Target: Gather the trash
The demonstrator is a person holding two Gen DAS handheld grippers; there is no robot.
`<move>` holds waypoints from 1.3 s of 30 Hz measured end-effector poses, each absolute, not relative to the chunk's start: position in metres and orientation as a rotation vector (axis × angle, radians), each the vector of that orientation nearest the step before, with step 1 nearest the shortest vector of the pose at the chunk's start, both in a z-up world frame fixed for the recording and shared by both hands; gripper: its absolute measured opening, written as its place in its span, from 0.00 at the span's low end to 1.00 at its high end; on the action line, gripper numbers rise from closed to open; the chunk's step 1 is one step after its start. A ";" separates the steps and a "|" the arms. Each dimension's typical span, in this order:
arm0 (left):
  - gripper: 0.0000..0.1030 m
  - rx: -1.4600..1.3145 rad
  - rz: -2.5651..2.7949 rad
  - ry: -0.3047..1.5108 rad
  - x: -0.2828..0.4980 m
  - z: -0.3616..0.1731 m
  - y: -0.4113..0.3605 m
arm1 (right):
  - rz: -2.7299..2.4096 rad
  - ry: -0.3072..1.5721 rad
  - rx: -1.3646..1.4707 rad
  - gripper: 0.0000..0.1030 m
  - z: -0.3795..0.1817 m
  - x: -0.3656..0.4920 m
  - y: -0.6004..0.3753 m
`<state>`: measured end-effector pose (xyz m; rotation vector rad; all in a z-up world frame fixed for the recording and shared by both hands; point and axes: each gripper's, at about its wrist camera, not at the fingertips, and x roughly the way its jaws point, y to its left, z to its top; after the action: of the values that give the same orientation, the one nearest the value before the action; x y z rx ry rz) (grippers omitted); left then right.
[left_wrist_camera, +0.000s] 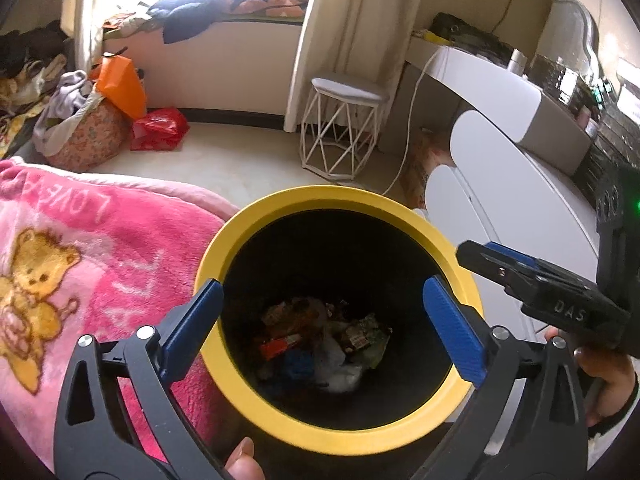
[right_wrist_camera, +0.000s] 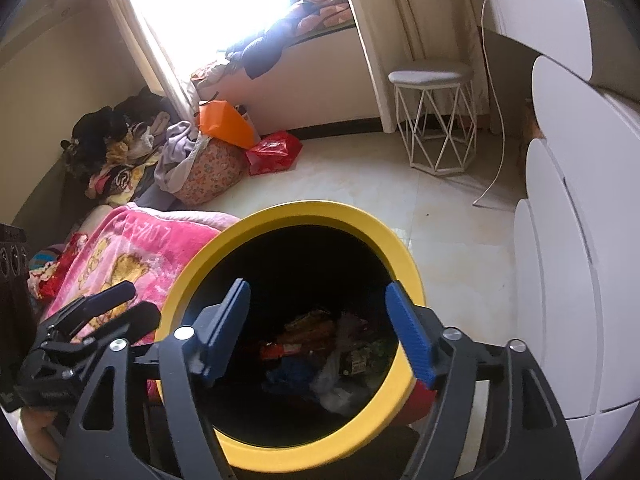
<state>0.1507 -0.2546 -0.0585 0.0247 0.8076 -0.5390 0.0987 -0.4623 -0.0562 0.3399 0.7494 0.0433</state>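
Below, both grippers hang over a black trash bin with a yellow rim point(left_wrist_camera: 340, 436). Left gripper point(left_wrist_camera: 332, 320): jaws wide apart, nothing between them, its 2 blue pads point(left_wrist_camera: 454, 328) framing the bin's mouth. Right gripper point(right_wrist_camera: 320, 330): jaws likewise apart and holding nothing, poised above the same opening. Collected trash point(left_wrist_camera: 320, 344), a mix of wrappers, a red packet and white plastic, lies at the bottom of the bin. Pink blanket point(left_wrist_camera: 80, 260) with a bear print sits just beside the bin; white wire stool point(right_wrist_camera: 436, 120) stands well apart on the pale floor, near a white cabinet point(right_wrist_camera: 568, 280).
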 end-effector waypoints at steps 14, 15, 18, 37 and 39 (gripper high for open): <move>0.90 -0.038 -0.417 0.770 0.136 -0.038 -0.213 | 0.056 0.681 0.277 0.87 -0.032 0.079 -0.436; 0.90 -0.042 -0.400 0.766 0.133 -0.037 -0.207 | 0.061 0.676 0.273 0.87 -0.031 0.078 -0.433; 0.90 -0.049 -0.365 0.758 0.127 -0.034 -0.194 | 0.080 0.659 0.261 0.88 -0.026 0.075 -0.421; 0.90 -0.024 -0.133 0.579 0.067 -0.009 -0.109 | 0.151 0.455 0.175 0.94 -0.009 0.036 -0.332; 0.90 -0.029 -0.125 0.559 0.061 -0.009 -0.103 | 0.135 0.418 0.169 0.94 -0.009 0.027 -0.325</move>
<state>0.0606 -0.1032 -0.0089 -0.0292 0.5587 -0.1250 0.0271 -0.3255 -0.0091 0.1687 0.4183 0.1348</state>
